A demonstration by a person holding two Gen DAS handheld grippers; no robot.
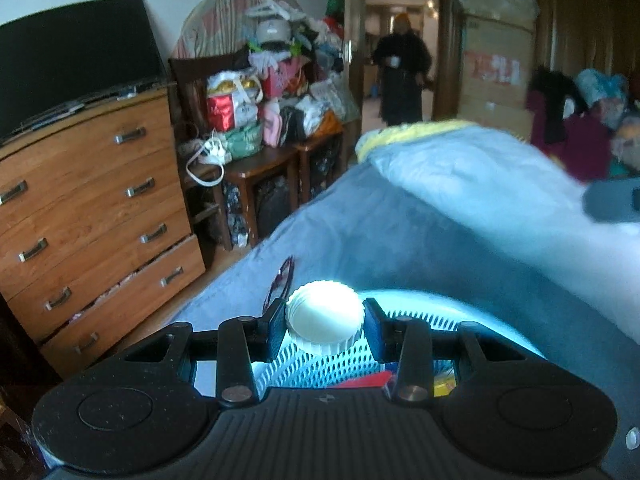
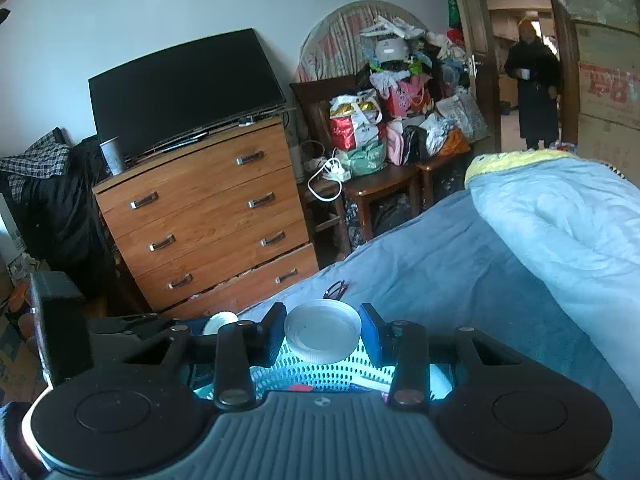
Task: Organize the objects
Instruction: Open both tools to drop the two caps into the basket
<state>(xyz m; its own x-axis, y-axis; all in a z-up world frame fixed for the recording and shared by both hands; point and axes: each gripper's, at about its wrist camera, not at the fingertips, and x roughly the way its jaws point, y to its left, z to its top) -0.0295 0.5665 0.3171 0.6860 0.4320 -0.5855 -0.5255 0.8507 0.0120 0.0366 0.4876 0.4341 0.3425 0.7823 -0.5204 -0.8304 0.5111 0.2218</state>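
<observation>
Nearest each lens is a gripper body, and just past it a white cap held over the mesh basket [image 1: 320, 368] that sits on the bed [image 1: 440, 248].

Left gripper [image 1: 324, 326]: jaws narrowed onto a ribbed cap [image 1: 324, 318], both pads touching its sides, directly above the basket. Right gripper [image 2: 322, 330]: jaws set either side of a flatter lid [image 2: 322, 330] above the basket — the left pad looks to touch it, but whether the right pad presses it I cannot tell, so the grip is unclear.

Inside the basket some red and yellow things show through the gaps, though they are too hidden to name. Beyond the basket on the bed lie glasses [image 1: 282, 280], not yet gathered. A small white dish [image 2: 220, 322] shows left of the basket in the right view.

As a judgement, the sorting is partway: the basket already holds items, the two caps are about to go in, and the glasses at least remain outside it.
</observation>
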